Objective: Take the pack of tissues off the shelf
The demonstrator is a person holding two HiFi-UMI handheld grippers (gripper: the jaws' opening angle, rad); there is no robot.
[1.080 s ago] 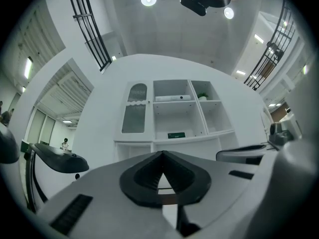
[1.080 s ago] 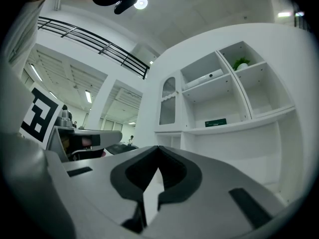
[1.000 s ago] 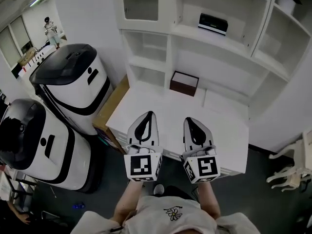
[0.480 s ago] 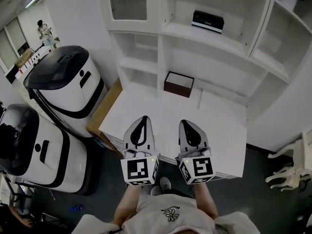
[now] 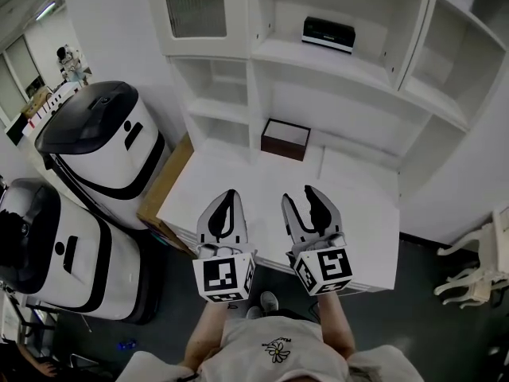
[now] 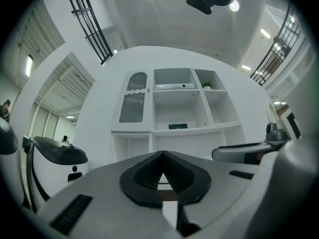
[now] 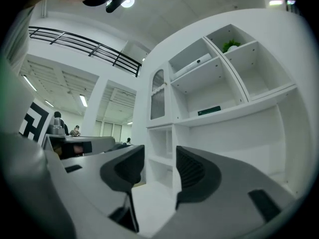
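Observation:
The pack of tissues [image 5: 328,34], dark with a pale top, lies on a middle shelf of the white shelving unit [image 5: 358,70]. It also shows as a small dark strip in the left gripper view [image 6: 178,126] and the right gripper view [image 7: 209,110]. Both grippers hover over the near edge of the white counter [image 5: 358,213], far below and short of the pack. My left gripper [image 5: 228,200] [image 6: 162,156] is shut with nothing in it. My right gripper [image 5: 307,198] [image 7: 160,156] is opening, its jaws apart with nothing between them.
An open brown box [image 5: 285,139] sits at the back of the counter under the shelves. Two large white-and-black machines [image 5: 103,142] [image 5: 48,245] and a cardboard box [image 5: 163,185] stand to the left. A white chair [image 5: 477,249] is at the right. People stand far off at the left [image 5: 64,58].
The right gripper's jaws have parted; they were shut before. Both grippers and the view have shifted a little towards the shelves and to the left.

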